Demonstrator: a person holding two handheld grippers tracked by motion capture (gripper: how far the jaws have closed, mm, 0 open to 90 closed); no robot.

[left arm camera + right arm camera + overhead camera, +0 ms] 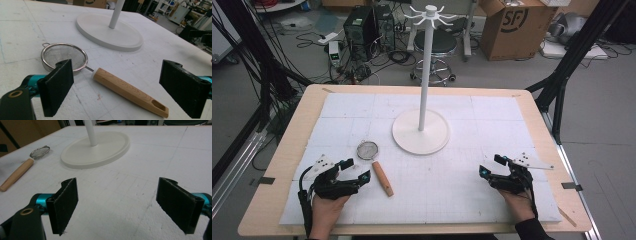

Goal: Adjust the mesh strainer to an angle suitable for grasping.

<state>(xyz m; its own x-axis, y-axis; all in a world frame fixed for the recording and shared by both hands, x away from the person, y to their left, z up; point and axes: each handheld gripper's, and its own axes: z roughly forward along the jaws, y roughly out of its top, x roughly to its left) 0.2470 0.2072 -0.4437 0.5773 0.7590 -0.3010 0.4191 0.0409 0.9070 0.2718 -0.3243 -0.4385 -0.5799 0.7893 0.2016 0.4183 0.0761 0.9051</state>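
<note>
- Left gripper (358, 170): jaws spread wide, nothing between the pads, low over the white gridded foam mat (462, 190).
- Right gripper (490, 165): jaws likewise spread and empty, at the mat's 4 o'clock corner.
- Small round steel mesh strainer with a light wooden handle (382, 178): flat on the mat just beside the left gripper at its 1 o'clock, untouched.
- White stand of round base, tall pole and hook crown (420, 131): upright at 12 o'clock, near the strainer's bowl.
</note>
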